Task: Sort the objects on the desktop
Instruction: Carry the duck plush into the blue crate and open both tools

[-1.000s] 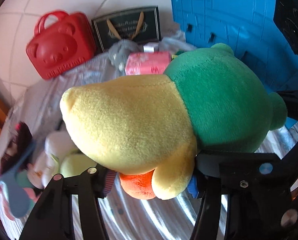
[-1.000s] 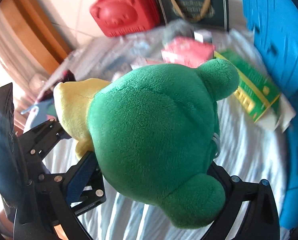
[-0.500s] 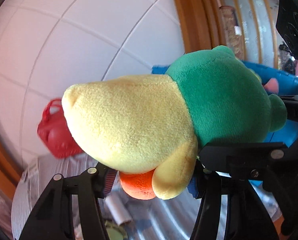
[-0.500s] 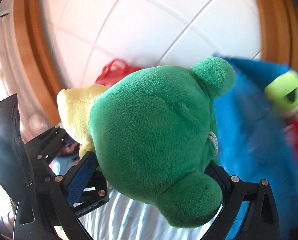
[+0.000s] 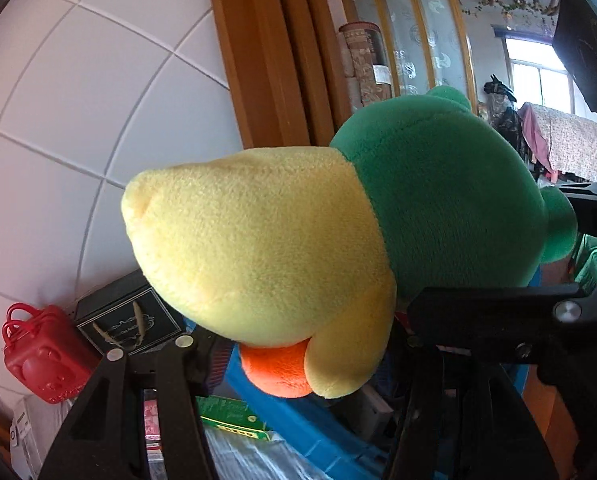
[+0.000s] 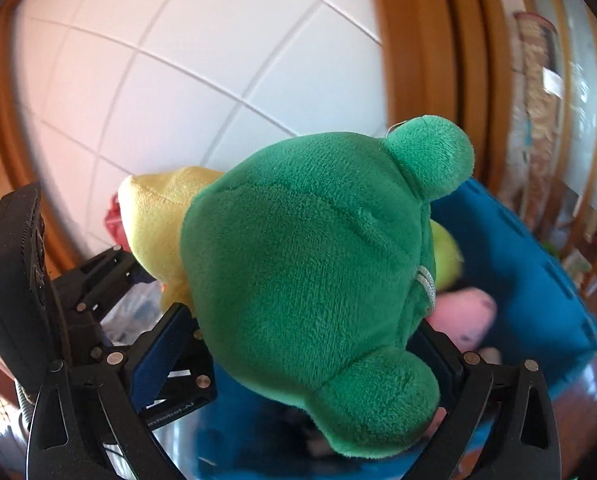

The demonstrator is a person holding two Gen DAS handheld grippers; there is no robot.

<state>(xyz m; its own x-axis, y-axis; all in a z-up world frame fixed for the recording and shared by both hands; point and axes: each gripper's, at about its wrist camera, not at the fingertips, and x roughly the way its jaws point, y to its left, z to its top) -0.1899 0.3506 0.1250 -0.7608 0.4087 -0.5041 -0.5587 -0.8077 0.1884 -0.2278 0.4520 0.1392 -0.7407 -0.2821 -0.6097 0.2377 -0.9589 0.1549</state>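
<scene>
Item in transit: plush toy (image 5: 306,240), yellow body, green head, orange foot, held aloft between two hand-held grippers. Left gripper (image 5: 298,344) is clenched on the yellow underside near the orange foot; right gripper (image 6: 310,344) is clamped on the green head, its blue pads pressing into the fabric on both sides. Destination, by judgement: blue bin (image 6: 538,280), which lies below and to the right of the toy in the right wrist view and already holds soft toys — a pink one (image 6: 464,316) and a yellow-green one (image 6: 446,256). Done: one plush lifted and carried near the bin. Left: lowering and release, then the remaining goods — red case (image 5: 44,360), dark gift box (image 5: 128,320), green carton (image 5: 230,420). Clearance: tiled wall (image 5: 98,120) and wooden frame (image 5: 274,60) stand behind; the bin's rim is the edge to clear.
</scene>
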